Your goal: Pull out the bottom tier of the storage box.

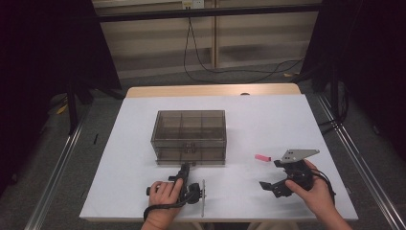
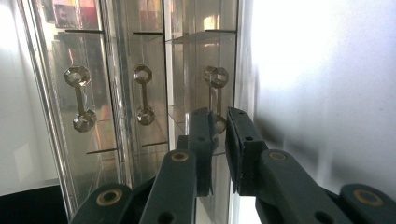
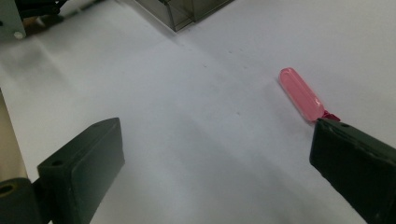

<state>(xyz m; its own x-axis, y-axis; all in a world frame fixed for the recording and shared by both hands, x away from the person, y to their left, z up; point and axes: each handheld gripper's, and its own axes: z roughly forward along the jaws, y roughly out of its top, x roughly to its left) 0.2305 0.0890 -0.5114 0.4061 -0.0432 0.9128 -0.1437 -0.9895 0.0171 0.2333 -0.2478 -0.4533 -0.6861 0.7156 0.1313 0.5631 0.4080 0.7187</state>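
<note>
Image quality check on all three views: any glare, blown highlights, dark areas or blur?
High view: dim, surroundings near black, table evenly lit. Left gripper view: table blown out white at right, reflections on the clear drawer box, handles still sharp. Right gripper view: soft, slight blur, pink piece readable.

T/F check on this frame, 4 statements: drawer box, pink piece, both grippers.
1. The left gripper is closed on a drawer handle of the clear drawer box. True.
2. The right gripper holds the pink piece. False: its jaws stand wide open and the piece lies on the table.
3. The pink piece is inside the box. False: it lies to the right of it.
4. The box front shows three handles. True.
</note>
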